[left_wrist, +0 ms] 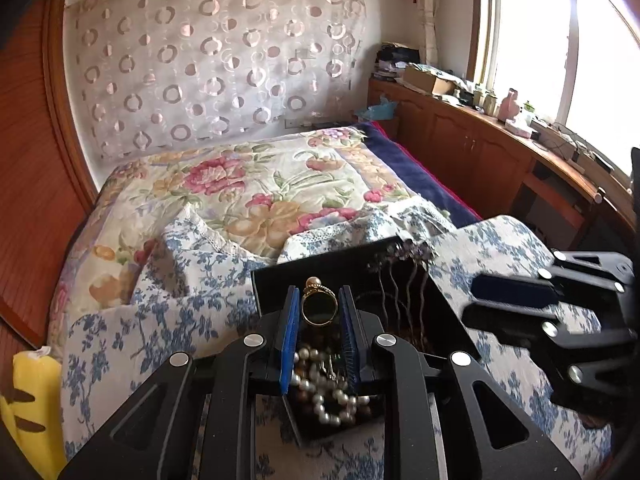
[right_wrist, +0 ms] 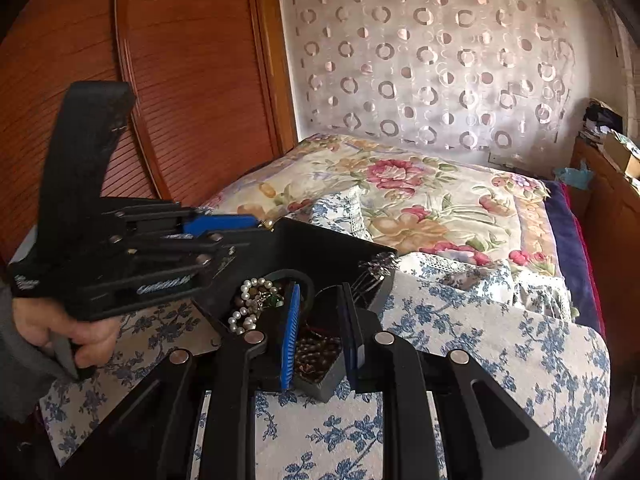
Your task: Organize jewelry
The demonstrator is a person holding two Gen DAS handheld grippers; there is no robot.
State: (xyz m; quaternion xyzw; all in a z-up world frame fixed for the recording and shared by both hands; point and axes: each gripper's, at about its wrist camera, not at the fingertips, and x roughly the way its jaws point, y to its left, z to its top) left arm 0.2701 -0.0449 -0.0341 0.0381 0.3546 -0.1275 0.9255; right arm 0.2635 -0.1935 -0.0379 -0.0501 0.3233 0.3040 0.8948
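A black jewelry box (left_wrist: 280, 276) lies open on a blue-flowered cloth. My left gripper (left_wrist: 319, 300) is shut on a gold ring (left_wrist: 318, 307) with a pearl on top and holds it above the box. Under it lies a white pearl necklace (left_wrist: 324, 392), which also shows in the right wrist view (right_wrist: 250, 306). A purple hair comb (left_wrist: 404, 276) leans in the box's right part. My right gripper (right_wrist: 318, 304) is open and empty above the box (right_wrist: 320, 248), over brown beads (right_wrist: 316, 354). The left gripper also shows in the right wrist view (right_wrist: 260, 222), and the right gripper in the left wrist view (left_wrist: 472, 300).
The box sits on a padded surface covered by the blue-flowered cloth (right_wrist: 500, 352). Behind it is a bed with a floral quilt (left_wrist: 248, 184). A wooden wardrobe (right_wrist: 180, 80) stands at the left. A cluttered wooden cabinet (left_wrist: 472, 136) runs under the window. A yellow plush (left_wrist: 32, 400) lies at the left.
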